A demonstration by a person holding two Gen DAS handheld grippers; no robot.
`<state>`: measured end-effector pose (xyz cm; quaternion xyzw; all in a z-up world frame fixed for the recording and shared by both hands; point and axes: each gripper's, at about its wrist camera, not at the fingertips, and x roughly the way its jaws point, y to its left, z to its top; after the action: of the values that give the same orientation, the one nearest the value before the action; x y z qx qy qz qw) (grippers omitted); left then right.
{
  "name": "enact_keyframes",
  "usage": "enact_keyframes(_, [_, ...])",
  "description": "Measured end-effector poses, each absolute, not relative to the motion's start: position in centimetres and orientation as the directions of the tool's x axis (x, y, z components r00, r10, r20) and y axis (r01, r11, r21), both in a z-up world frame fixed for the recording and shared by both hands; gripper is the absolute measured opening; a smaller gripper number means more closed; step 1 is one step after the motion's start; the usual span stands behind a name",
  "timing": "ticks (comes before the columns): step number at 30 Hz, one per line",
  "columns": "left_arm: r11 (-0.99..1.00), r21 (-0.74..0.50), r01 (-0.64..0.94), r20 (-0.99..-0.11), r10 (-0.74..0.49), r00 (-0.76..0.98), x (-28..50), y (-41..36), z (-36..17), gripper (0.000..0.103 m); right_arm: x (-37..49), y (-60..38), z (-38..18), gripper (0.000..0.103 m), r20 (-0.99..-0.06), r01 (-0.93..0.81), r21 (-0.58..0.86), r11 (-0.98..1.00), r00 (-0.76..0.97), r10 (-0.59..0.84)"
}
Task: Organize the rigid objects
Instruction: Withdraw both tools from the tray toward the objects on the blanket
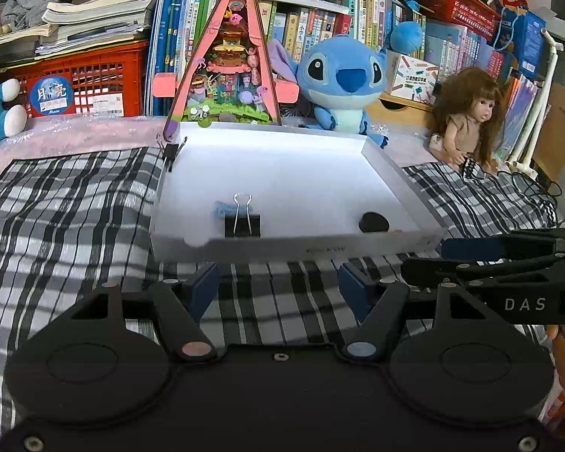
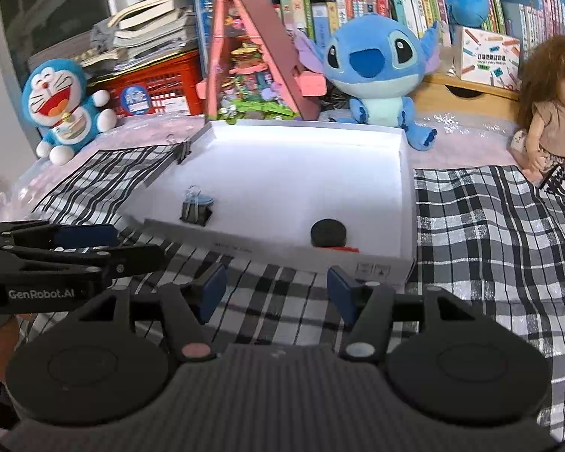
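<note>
A shallow white box point(image 1: 301, 250) point(image 2: 376, 263) lies on the checked cloth. Inside it, near the front wall, stands a black binder clip point(image 1: 242, 225) point(image 2: 195, 213) with a small light-blue piece point(image 1: 222, 207) behind it. A black round disc point(image 1: 373, 222) point(image 2: 328, 234) sits further right, with a red scrap point(image 2: 344, 249) beside it. Another binder clip point(image 1: 171, 152) point(image 2: 182, 152) lies at the box's far left corner. My left gripper point(image 1: 278, 282) is open over the cloth, short of the box, with nothing between its pads. My right gripper point(image 2: 277, 290) is open beside it, likewise holding nothing.
Behind the box stand a pink triangular model house point(image 1: 226, 56), a blue plush point(image 1: 342, 75) and a doll point(image 1: 467, 120). A blue-and-white cat plush point(image 2: 64, 105) sits far left. A red crate point(image 1: 86, 83) and stacked books line the back. The checked cloth point(image 2: 489, 233) covers the surface.
</note>
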<state>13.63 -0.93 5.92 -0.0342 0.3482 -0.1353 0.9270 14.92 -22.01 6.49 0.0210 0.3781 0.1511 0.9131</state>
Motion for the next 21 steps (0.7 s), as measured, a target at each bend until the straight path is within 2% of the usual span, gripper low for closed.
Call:
enact_keyframes(8, [0.962, -0.153, 0.227, -0.613, -0.272, 0.741, 10.6, -0.6, 5.2, 0.073, 11.9, -21.6, 5.9, 0.076, -0.662, -0.298, 0.102, 0.949, 0.692, 0.288])
enact_keyframes(21, [0.969, -0.124, 0.212, -0.595, -0.244, 0.766, 6.4, 0.1, 3.9, 0.074, 8.0, -22.5, 4.5, 0.076, -0.661, -0.320, 0.045, 0.946, 0.701, 0.268])
